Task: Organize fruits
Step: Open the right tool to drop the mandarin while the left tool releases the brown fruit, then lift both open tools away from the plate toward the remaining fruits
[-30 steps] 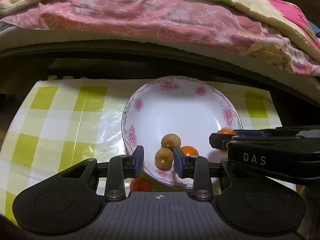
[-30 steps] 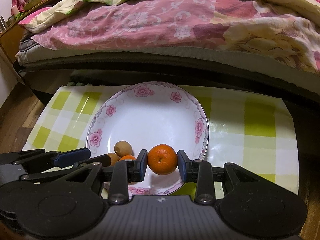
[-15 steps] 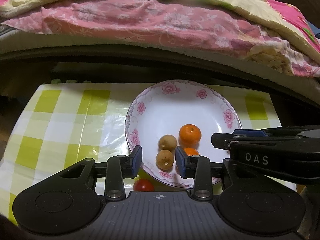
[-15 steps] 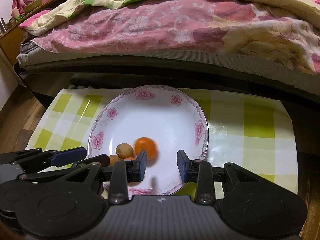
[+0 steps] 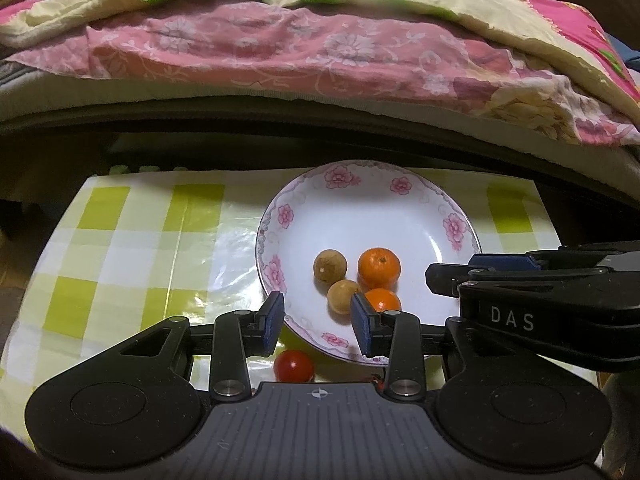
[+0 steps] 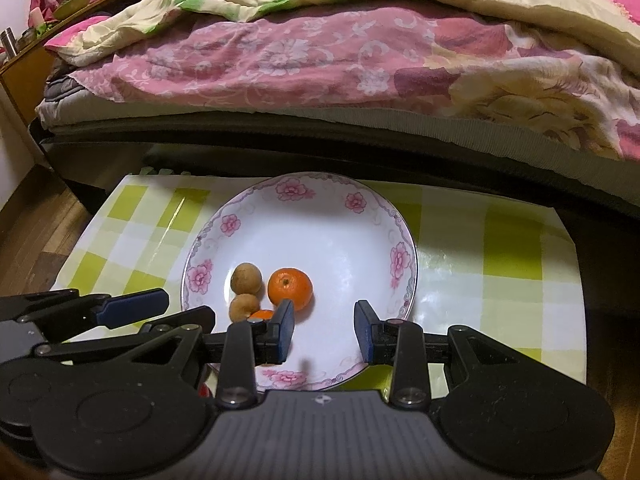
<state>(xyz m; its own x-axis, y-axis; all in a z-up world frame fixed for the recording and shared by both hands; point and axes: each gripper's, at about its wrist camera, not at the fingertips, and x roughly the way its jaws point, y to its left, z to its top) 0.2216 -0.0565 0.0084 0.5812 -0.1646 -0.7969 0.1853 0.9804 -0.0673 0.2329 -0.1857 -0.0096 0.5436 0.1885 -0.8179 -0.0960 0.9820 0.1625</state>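
Note:
A white plate with pink flowers lies on the checked cloth. In it lie two brown round fruits, a larger orange and a smaller orange partly behind my fingers. A red tomato lies on the cloth just before the plate's near rim. My left gripper is open and empty above the near rim. My right gripper is open and empty above the plate's near right part; it shows at the right in the left wrist view.
The yellow-green checked cloth covers a low table. A bed with pink and cream quilts runs along the far side, its dark frame close behind the table. Wooden floor lies to the left.
My right gripper opened and let go of the larger orange, which rolled left and came to rest in the plate by the brown fruits. Both grippers drew back a little.

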